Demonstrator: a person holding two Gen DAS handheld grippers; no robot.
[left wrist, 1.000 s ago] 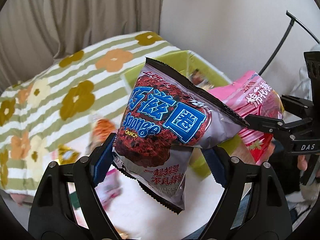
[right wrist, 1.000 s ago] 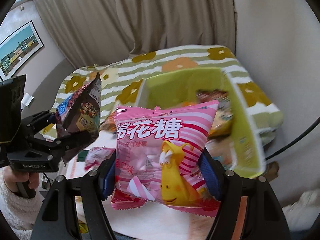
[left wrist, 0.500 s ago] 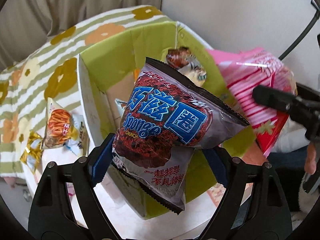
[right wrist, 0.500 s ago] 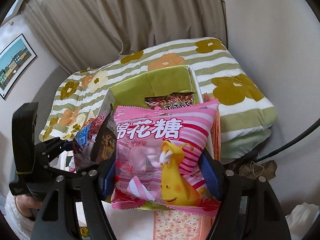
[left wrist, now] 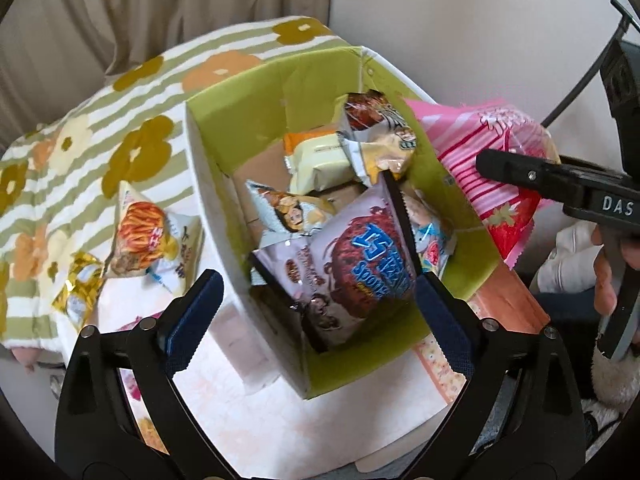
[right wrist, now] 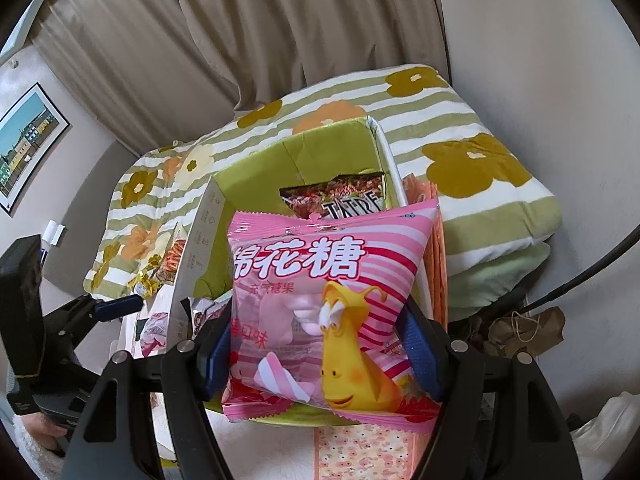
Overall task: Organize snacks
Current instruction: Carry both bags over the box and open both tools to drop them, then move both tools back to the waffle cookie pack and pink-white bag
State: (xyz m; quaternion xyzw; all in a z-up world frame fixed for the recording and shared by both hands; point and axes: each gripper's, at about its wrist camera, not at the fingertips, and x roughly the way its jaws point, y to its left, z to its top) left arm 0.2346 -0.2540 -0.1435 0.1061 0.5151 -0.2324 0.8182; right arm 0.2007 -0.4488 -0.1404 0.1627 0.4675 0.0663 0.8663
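Note:
The purple Sponge Crunch bag (left wrist: 360,268) lies tilted inside the green box (left wrist: 248,108), on top of other snacks. My left gripper (left wrist: 316,284) hovers over the box's near end. Its jaws are opening and the pads are clear of the bag, which shows between them lower down. My right gripper (right wrist: 320,340) is shut on a pink striped marshmallow bag (right wrist: 320,300) and holds it above the right side of the green box (right wrist: 320,152). In the left wrist view the pink bag (left wrist: 500,160) hangs just past the box's right wall.
Several snack packs fill the box, among them a yellow-white pack (left wrist: 316,156). An orange snack bag (left wrist: 140,236) and a gold packet (left wrist: 76,292) lie left of the box on the floral striped blanket (left wrist: 120,120). A brown paper bag (right wrist: 528,328) sits on the floor at right.
My left gripper moved over the box, widened its jaws and let go of the purple bag, which dropped into the box. My right gripper carried the pink bag up to the box.

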